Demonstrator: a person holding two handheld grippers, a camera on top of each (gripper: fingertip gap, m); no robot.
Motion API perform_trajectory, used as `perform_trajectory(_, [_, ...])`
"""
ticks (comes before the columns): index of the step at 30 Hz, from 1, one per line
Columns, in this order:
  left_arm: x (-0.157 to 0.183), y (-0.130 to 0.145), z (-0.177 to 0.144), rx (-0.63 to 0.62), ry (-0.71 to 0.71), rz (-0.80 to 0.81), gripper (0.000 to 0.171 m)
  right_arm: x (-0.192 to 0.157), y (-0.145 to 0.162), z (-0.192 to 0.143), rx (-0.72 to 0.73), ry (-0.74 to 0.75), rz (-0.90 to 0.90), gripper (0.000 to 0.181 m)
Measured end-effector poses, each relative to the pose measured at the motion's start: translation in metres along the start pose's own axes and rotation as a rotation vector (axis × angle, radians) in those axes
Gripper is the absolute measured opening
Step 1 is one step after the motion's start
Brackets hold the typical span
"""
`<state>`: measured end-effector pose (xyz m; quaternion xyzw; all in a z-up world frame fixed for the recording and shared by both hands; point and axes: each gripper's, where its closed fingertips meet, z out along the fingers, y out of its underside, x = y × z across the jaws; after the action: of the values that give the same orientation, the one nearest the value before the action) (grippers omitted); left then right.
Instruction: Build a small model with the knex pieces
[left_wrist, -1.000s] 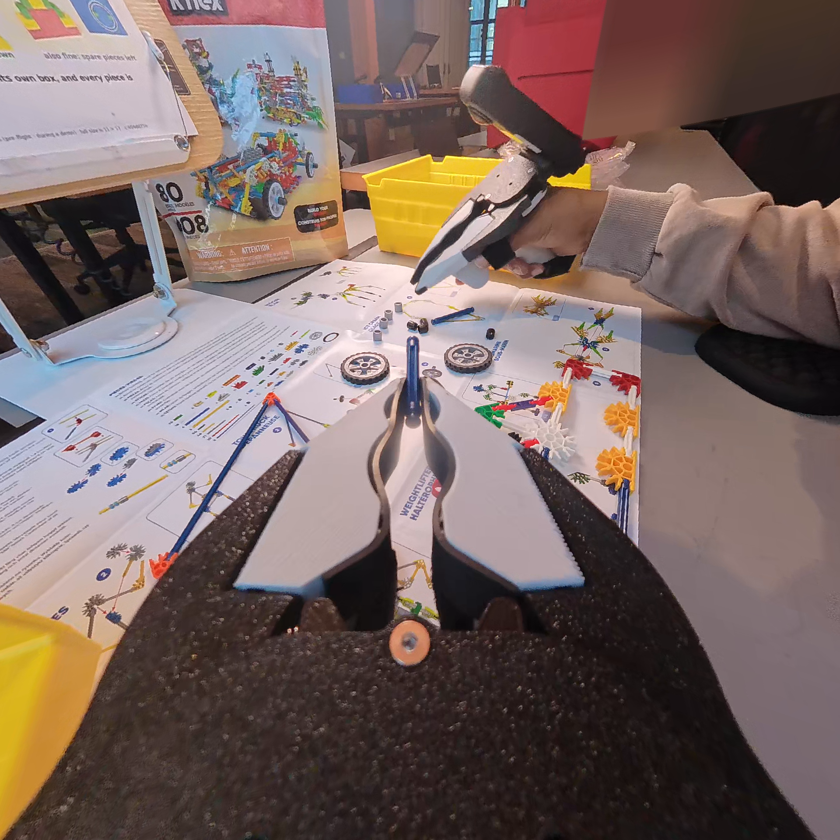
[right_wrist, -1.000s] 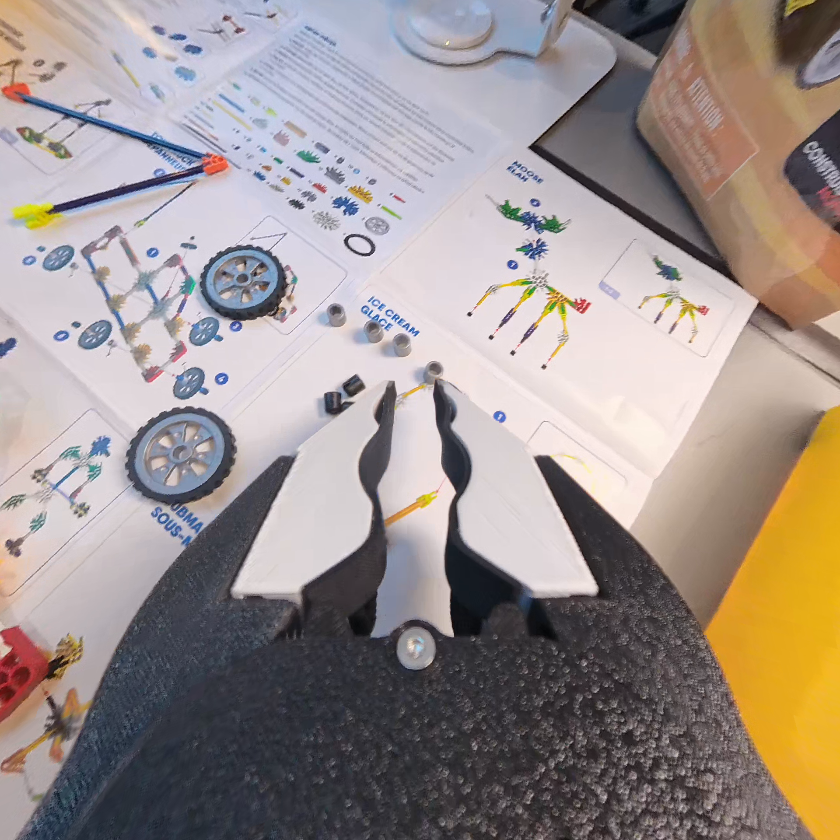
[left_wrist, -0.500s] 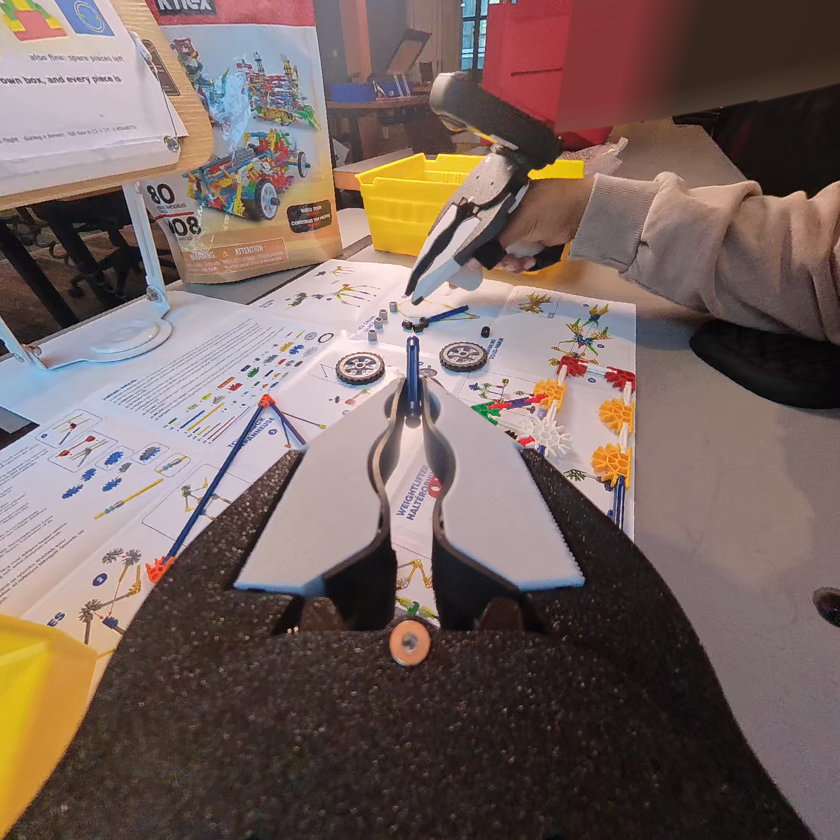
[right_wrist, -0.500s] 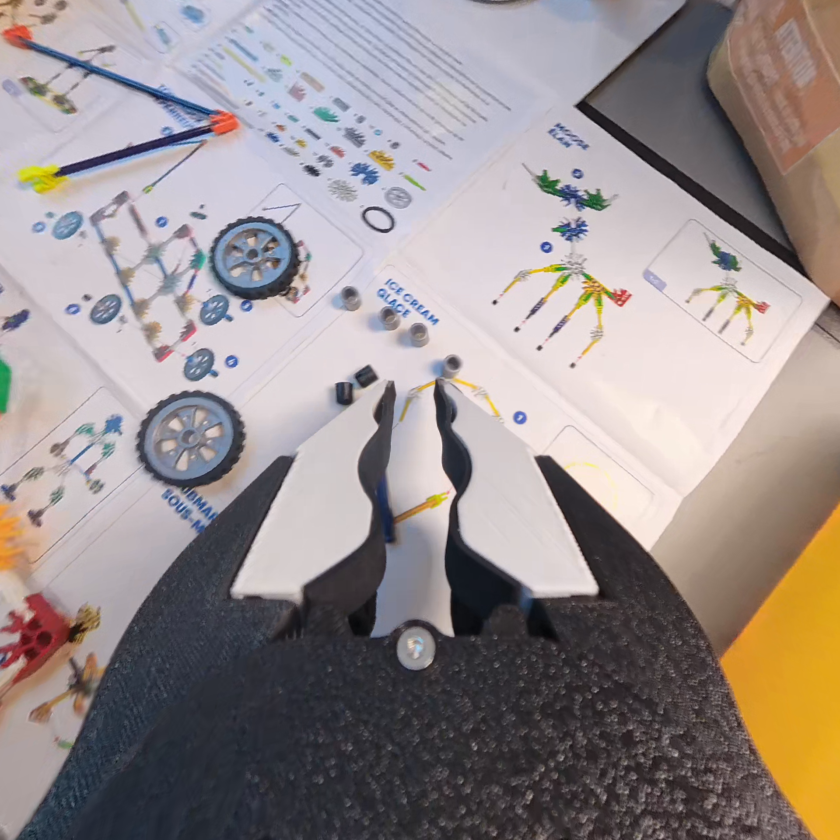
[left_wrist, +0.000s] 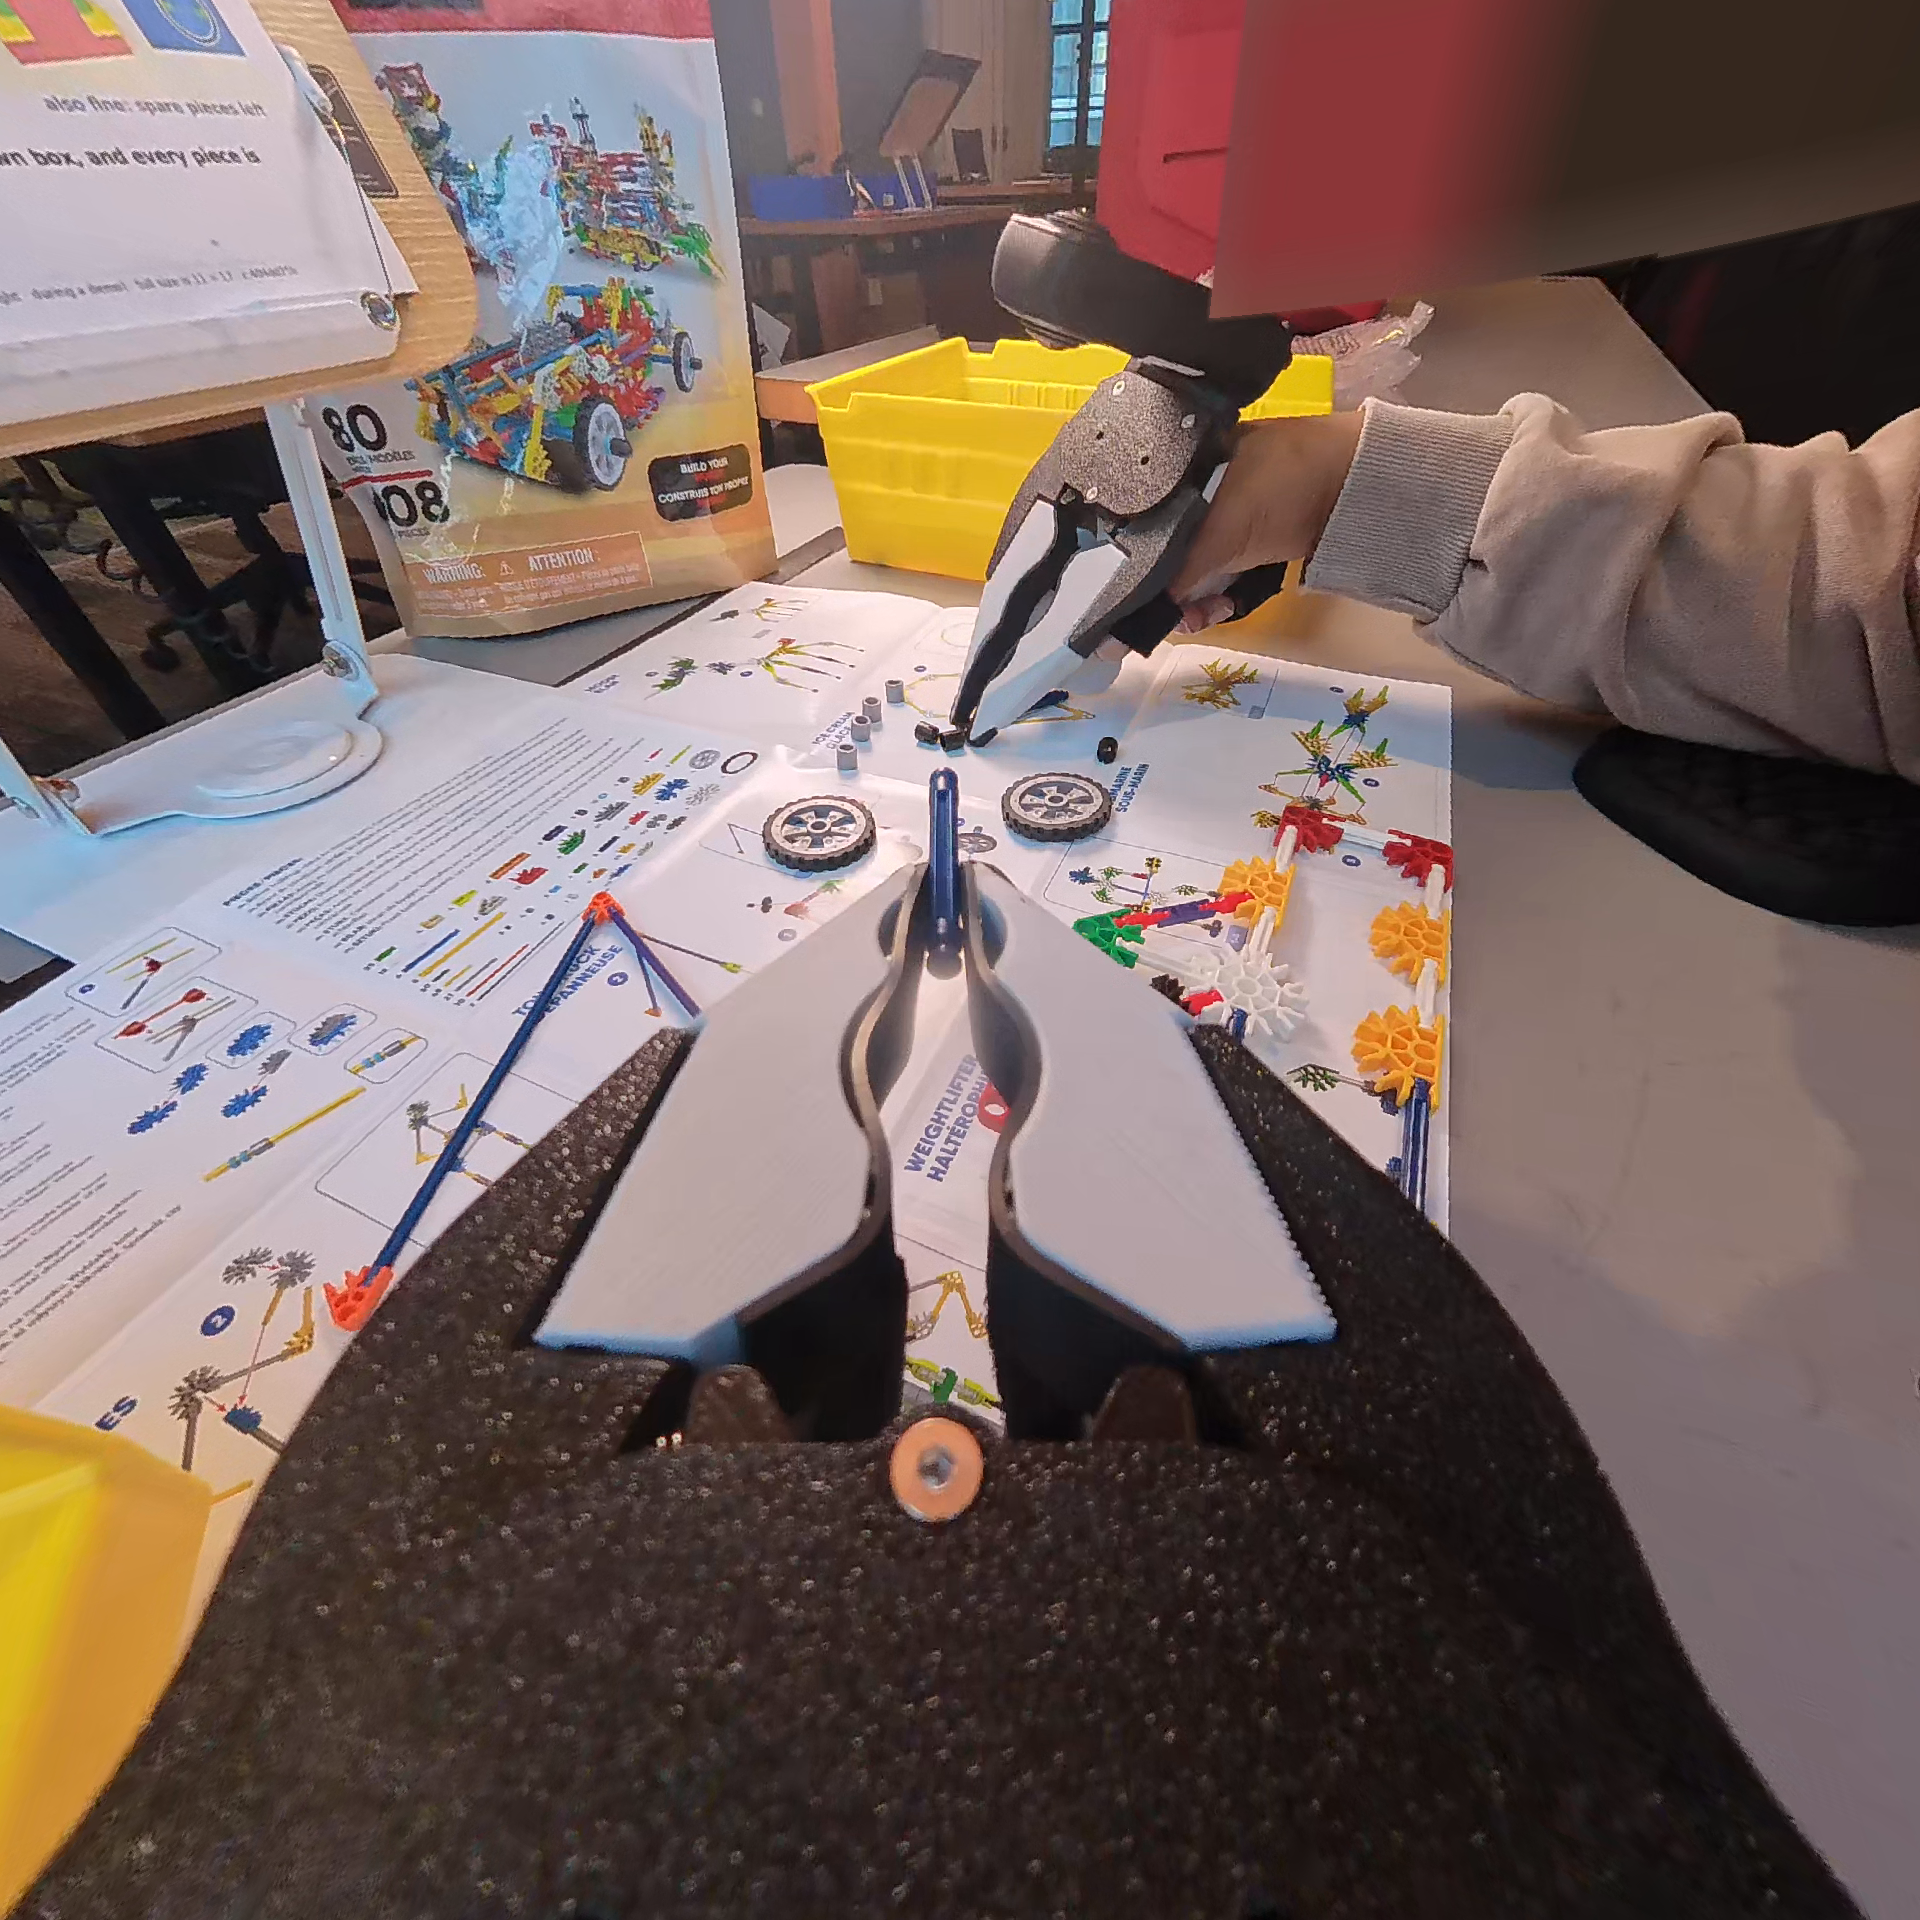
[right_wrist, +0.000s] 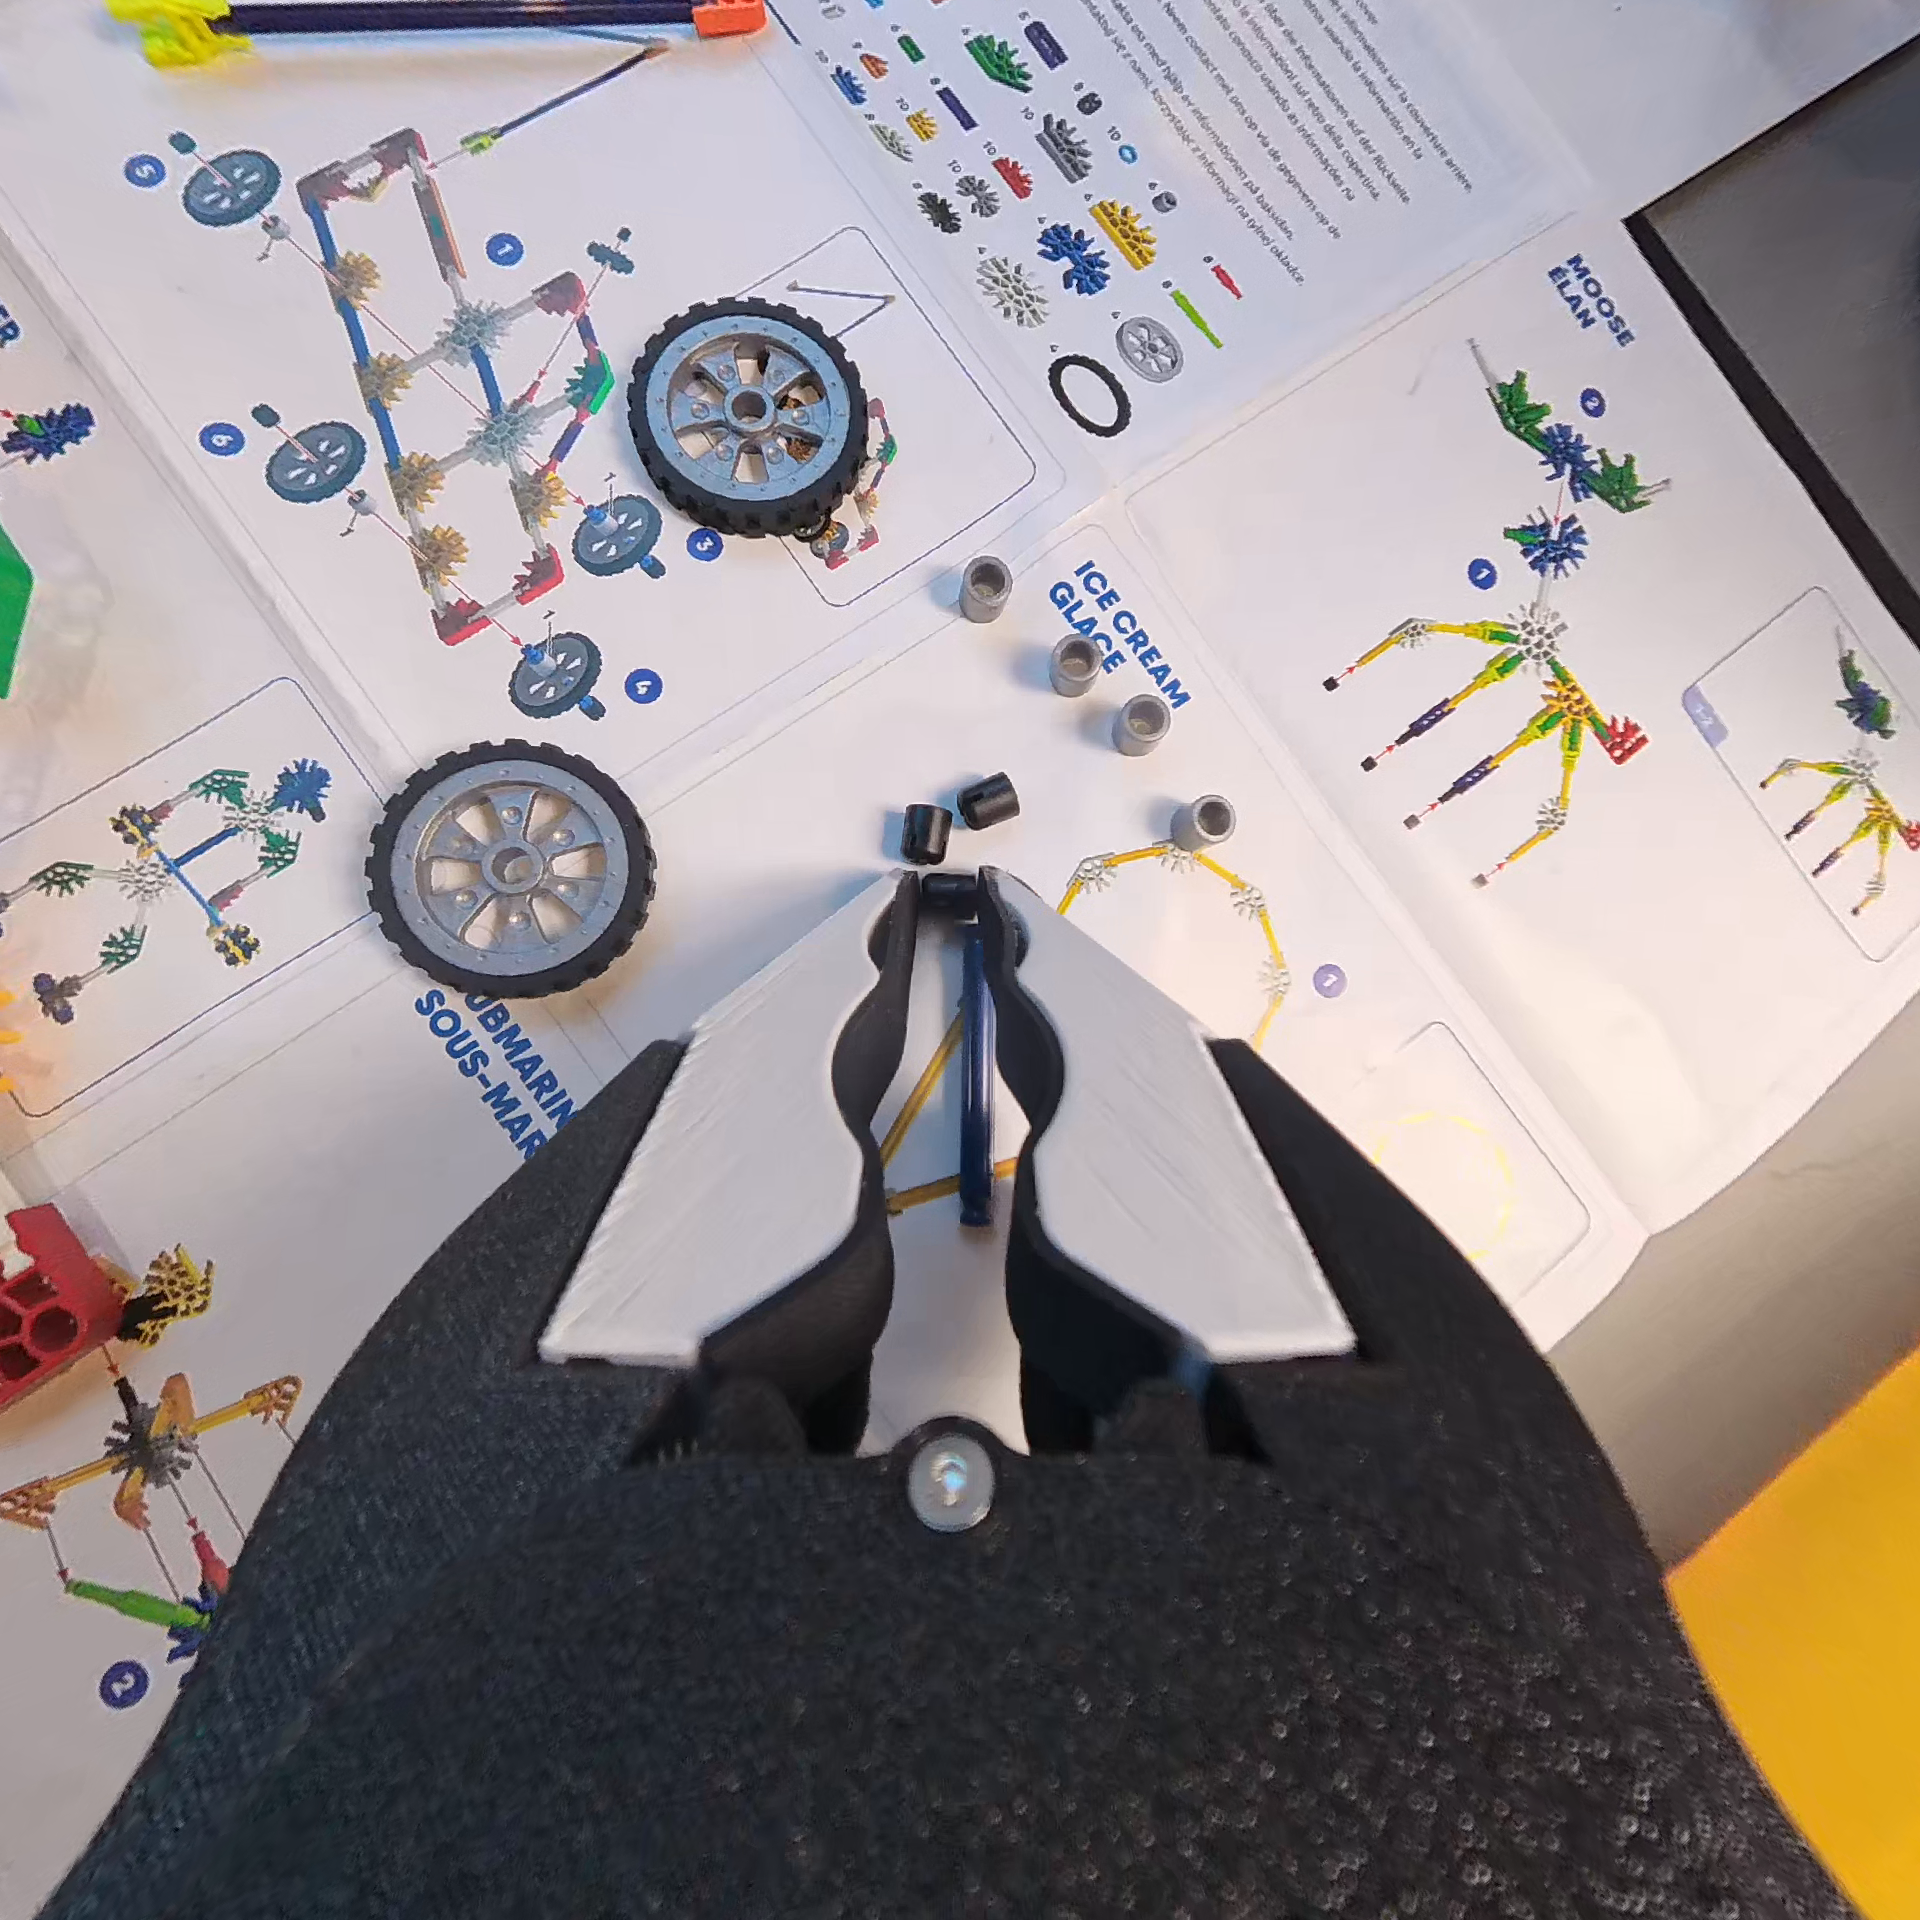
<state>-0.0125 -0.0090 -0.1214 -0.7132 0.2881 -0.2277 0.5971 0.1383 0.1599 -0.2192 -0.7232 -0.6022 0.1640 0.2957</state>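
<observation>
On the counter (left_wrist: 1662, 1195), over an instruction sheet (right_wrist: 1351, 582), the left hand-held gripper (left_wrist: 943, 883) clamps a blue rod (left_wrist: 941, 831); the right hand-held gripper (right_wrist: 948, 891) pinches a small black sleeve (right_wrist: 945, 889) beside two others (right_wrist: 956, 816), near two wheels (right_wrist: 509, 868).

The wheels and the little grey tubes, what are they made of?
The wheels look like matt black rubber tyres, judging by the tread, on silver-grey plastic hubs with moulded spokes. The grey tubes look like smooth plastic; their dull sheen could also be metal. The right gripper pinches a small black tube, probably plastic.
</observation>
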Motion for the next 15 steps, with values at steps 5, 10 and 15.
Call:
perform_trajectory(5, [0.0,0.001,0.0,-0.002,0.003,-0.002,0.003,-0.008,-0.005,-0.006,0.038,-0.049,0.01,0.009])
perform_trajectory(10, [0.0,0.002,0.001,-0.009,0.009,-0.006,0.003,-0.057,-0.029,-0.023,0.155,-0.239,-0.082,0.009])
perform_trajectory(15, [0.002,0.004,0.002,-0.017,0.016,-0.003,0.003,-0.121,-0.034,-0.018,0.092,-0.387,-0.239,0.009])
